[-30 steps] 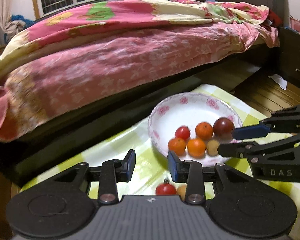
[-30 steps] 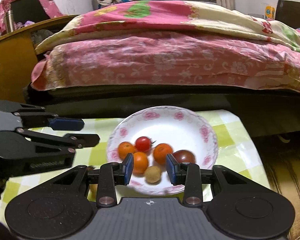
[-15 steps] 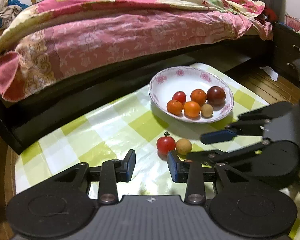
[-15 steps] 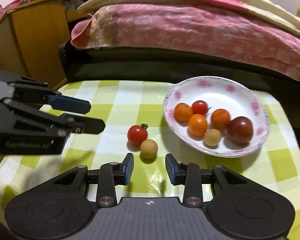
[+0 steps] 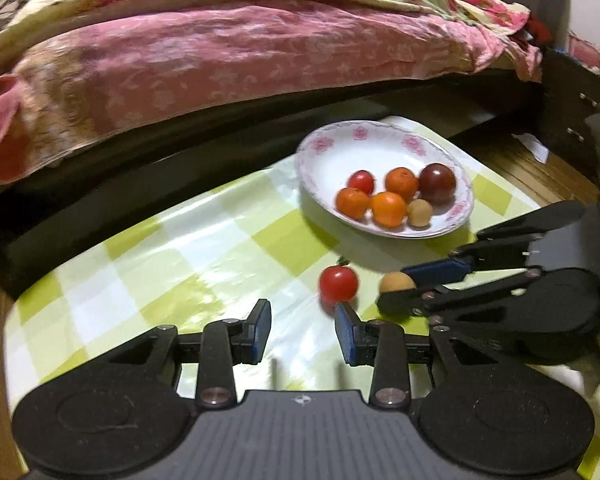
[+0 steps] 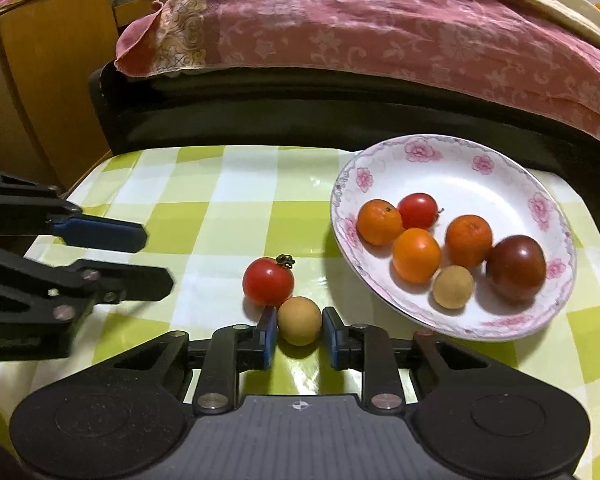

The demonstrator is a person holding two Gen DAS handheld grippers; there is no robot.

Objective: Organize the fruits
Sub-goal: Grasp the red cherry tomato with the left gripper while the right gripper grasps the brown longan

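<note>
A: We saw the right gripper low at the bottom centre of its own view, and its jaws had just been closing with the tan round fruit between them. The blue pads sat against both sides of it, so we called it clamped.

B: Agreed. In the left wrist view we caught that same gripper coming in from the right edge, the tan fruit peeking out between its fingers, resting on the counter with its green and white checked cloth.

A: And the left gripper? We found its jaws standing apart, nothing between them, at the lower middle of the frame. The red tomato lay just above its right-hand finger.

B: From the right wrist we saw that tomato, green stalk on top, touching the tan fruit at its upper left. The left gripper reached in from the left edge, well apart from both.

A: Then the plate, white with pink flowers on its rim, at the right of the frame. We counted six pieces in it: three oranges, a small red tomato, a dark red tomato and another tan fruit.

B: Behind the counter we had the bed under its pink floral cover, across the top.
</note>
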